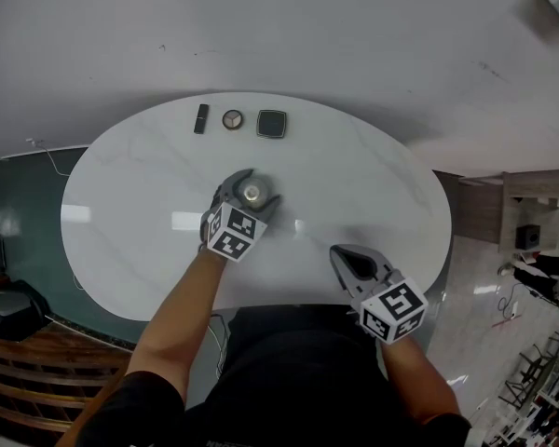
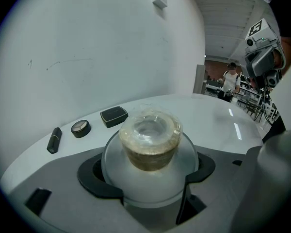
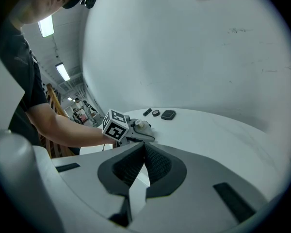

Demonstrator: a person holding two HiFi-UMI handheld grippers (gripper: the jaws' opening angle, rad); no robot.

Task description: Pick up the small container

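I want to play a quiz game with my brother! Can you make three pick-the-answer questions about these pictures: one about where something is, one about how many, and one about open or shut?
1. Where is the small jar?
A) on the floor
B) in the jaws of the left gripper
C) on a chair

2. How many dark things lie at the far side of the table?
A) one
B) three
C) five

3. The jaws of the right gripper are
A) shut, with nothing in them
B) wide open
C) holding a spoon

Answers:
1 B, its jaws hug the jar's round body.
2 B, a stick, a round case and a square case.
3 A, the two pads meet with nothing between them.
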